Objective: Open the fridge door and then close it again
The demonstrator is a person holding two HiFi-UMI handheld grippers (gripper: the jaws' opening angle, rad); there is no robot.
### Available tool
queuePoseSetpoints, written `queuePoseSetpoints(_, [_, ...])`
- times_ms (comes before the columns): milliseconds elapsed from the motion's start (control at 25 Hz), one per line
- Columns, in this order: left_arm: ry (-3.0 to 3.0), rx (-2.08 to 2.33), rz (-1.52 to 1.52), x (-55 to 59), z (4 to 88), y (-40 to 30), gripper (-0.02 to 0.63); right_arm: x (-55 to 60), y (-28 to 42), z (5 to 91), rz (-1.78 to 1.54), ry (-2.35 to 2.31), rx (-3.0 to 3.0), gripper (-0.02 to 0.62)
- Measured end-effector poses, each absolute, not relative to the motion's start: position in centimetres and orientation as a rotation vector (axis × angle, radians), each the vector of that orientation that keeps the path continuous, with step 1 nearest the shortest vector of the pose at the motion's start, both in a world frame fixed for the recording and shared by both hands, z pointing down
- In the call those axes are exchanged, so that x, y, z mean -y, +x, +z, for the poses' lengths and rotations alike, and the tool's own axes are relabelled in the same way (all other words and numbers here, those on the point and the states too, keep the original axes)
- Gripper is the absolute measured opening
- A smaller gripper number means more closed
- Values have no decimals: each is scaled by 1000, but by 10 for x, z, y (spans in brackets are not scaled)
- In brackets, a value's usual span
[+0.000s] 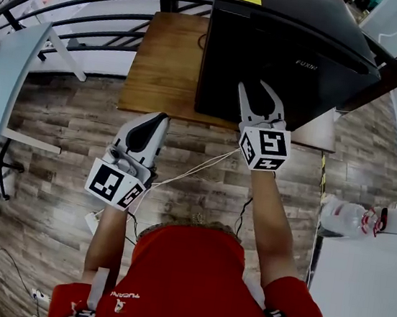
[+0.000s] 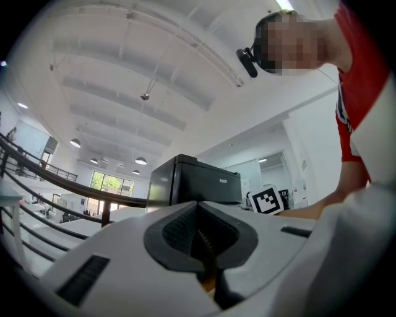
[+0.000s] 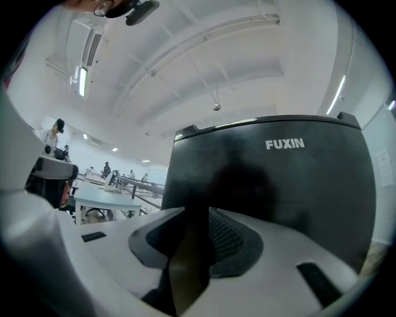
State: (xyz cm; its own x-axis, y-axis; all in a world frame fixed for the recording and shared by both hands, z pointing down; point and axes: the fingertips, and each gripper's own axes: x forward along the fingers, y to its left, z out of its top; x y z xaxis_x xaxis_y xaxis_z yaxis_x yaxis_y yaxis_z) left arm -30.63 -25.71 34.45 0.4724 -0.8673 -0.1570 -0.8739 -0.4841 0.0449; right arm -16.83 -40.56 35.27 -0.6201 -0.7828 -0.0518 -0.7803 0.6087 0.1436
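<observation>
A black mini fridge (image 1: 294, 36) marked FUXIN stands on a wooden table (image 1: 165, 55), its door closed. My right gripper (image 1: 255, 89) is level in front of the door face, its jaws apart, with nothing seen gripped between them. In the right gripper view the fridge (image 3: 278, 186) fills the frame just beyond the right gripper (image 3: 197, 213). My left gripper (image 1: 162, 117) is shut and empty, lower left, near the table's front edge. In the left gripper view the fridge (image 2: 192, 182) shows beyond the left gripper (image 2: 198, 207).
A dark metal railing (image 1: 95, 3) runs behind the table. A white desk (image 1: 7, 71) stands at the left. At the right a plastic bottle (image 1: 350, 218) lies beside a white surface (image 1: 361, 299). Cables (image 1: 197, 168) trail over the wood-plank floor.
</observation>
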Motion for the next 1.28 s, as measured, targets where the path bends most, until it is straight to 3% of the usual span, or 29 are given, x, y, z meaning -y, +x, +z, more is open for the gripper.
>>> queuePoseSetpoints(320, [-2687,-1523,264,259,340,-291,9,370,-169,342,-267,1267,2880,45])
queuePoseSetpoints(1280, [-2726,-1409,262,224,333,-238,9,234,-169,330,-244,967,3114,25])
